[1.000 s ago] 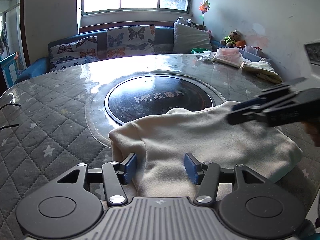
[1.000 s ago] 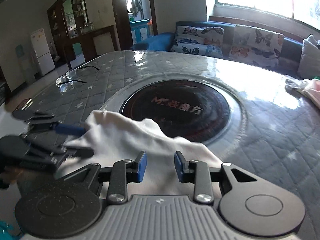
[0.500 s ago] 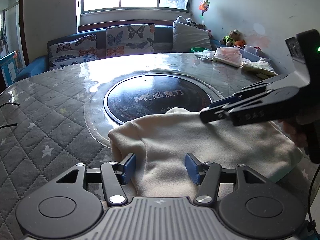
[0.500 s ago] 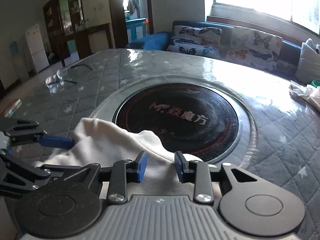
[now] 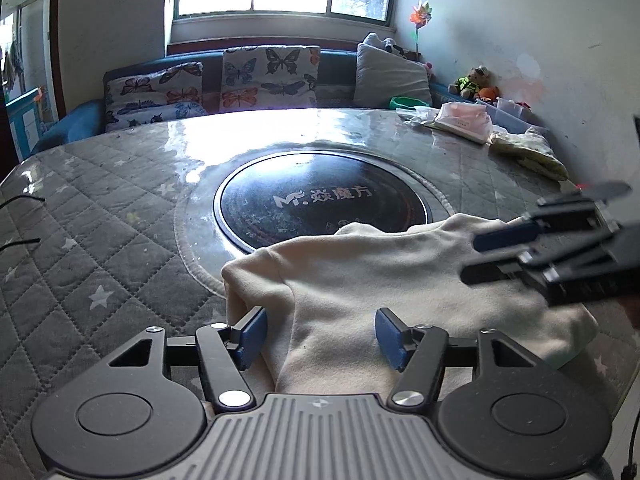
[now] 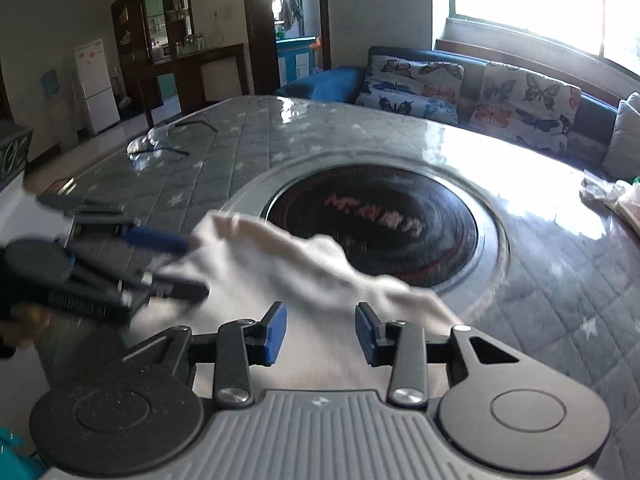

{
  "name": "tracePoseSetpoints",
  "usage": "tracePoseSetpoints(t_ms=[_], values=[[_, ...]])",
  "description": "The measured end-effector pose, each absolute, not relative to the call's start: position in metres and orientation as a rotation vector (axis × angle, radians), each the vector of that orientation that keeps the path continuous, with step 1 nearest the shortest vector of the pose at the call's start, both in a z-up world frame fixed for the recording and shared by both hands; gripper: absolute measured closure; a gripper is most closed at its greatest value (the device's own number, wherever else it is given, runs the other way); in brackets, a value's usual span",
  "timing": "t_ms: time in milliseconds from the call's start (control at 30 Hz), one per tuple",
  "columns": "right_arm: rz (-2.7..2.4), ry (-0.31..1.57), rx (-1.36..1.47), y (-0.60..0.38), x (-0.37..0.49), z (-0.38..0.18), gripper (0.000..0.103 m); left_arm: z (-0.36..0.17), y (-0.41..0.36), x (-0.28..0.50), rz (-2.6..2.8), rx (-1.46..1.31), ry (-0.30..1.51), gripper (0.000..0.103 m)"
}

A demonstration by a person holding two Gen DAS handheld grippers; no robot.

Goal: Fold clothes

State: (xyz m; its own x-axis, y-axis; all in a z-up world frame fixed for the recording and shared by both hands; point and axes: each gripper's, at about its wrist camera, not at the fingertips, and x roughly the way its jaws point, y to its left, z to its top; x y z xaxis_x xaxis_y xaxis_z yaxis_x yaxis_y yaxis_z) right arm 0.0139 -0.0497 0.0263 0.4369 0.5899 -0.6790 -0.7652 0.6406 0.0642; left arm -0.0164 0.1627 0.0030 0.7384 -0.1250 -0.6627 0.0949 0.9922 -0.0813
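A cream garment (image 5: 380,280) lies folded on the near part of the round table, its far edge over the rim of the black hob (image 5: 320,200). My left gripper (image 5: 320,334) hovers low over the garment's near left part. Its jaws are opening, with cloth lying between the blue pads but not pinched. My right gripper (image 6: 320,332) is over the garment (image 6: 280,264) from the other side. Its jaws are also opening, and nothing is pinched between them. Each gripper shows in the other's view: the right gripper (image 5: 470,259) and the left gripper (image 6: 196,269).
The table (image 5: 100,240) has a grey quilted star cover under clear plastic. Folded clothes (image 5: 464,122) and a yellowish cloth (image 5: 528,152) lie at its far right. A black cable (image 5: 20,200) lies at the left edge. A sofa with butterfly cushions (image 5: 260,76) stands behind.
The right gripper swung in over the garment, then drew back toward the right edge of the left wrist view. Both pairs of jaws stand wider than before. The garment has not moved.
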Motion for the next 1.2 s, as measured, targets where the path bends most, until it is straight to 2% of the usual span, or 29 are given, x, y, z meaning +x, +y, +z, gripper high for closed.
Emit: tracePoseSetpoints(t_ms=[200,367,733,1200], values=[[0.790,0.760,-0.220,-0.070,0.016,0.019,0.060,0.008,0.171,-0.022,-0.072,-0.067,0.726,0.039],[0.789,0.741,-0.202,-0.075,0.011,0.022,0.053,0.006,0.182,-0.023,-0.034,-0.112,0.755,0.039],[0.879,0.716,-0.257,-0.055,-0.007,0.032,0.052,0.003,0.199,-0.027,-0.005,-0.195,0.797,0.039],[1.130,0.636,-0.472,0.029,-0.055,0.037,0.052,0.011,0.232,-0.033,0.060,-0.280,0.784,0.038]])
